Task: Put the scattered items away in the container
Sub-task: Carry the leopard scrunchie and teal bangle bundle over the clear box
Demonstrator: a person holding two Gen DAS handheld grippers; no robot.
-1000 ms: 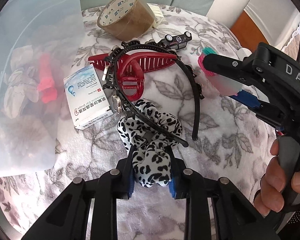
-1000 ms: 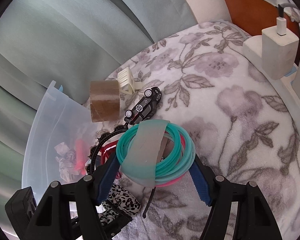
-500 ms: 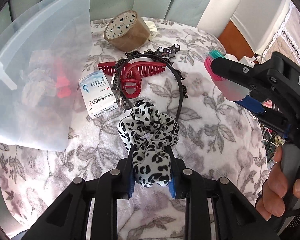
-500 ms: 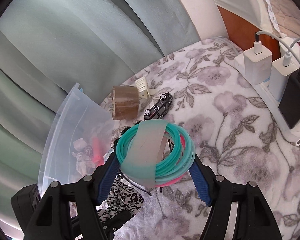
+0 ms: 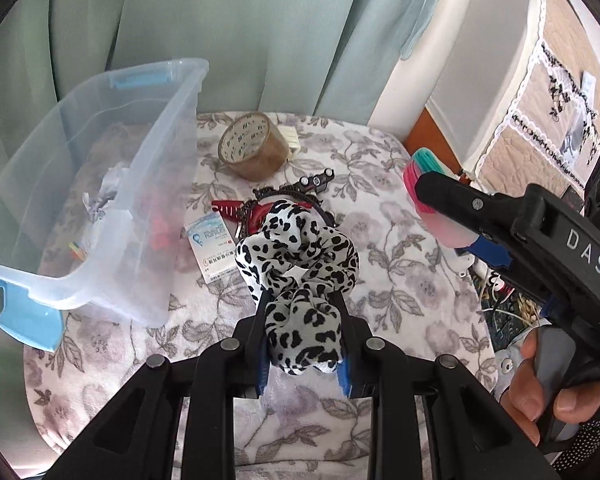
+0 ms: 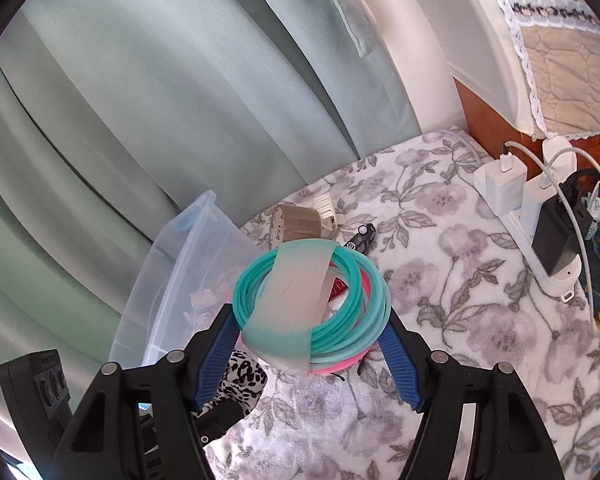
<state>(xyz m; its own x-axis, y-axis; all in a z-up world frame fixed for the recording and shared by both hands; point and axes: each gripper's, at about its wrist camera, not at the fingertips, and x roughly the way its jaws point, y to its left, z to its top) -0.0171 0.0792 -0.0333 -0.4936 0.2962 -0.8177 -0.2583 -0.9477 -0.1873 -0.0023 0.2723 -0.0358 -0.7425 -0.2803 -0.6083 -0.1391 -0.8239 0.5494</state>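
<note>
My left gripper [image 5: 302,340] is shut on a leopard-print scrunchie [image 5: 296,248] and holds it above the floral blanket. My right gripper [image 6: 312,344] is shut on a bundle of teal and pink rings [image 6: 320,304] wrapped in a paper band, also held in the air; the bundle also shows in the left wrist view [image 5: 428,184]. The clear plastic container [image 5: 148,184] stands at the left with a few items inside. A tape roll [image 5: 252,148], toy car [image 5: 314,180], red hair claw [image 5: 228,210], black headband [image 5: 268,194] and small white box [image 5: 212,248] lie on the blanket.
A power strip with chargers and cables [image 6: 540,216] sits at the right edge of the blanket. A small white plastic piece [image 6: 326,204] lies behind the tape roll [image 6: 296,224]. Green curtains [image 6: 180,100] hang behind.
Both grippers have risen well above the blanket with their loads. The scrunchie has lifted off the headband. The container now shows whole at the left.
</note>
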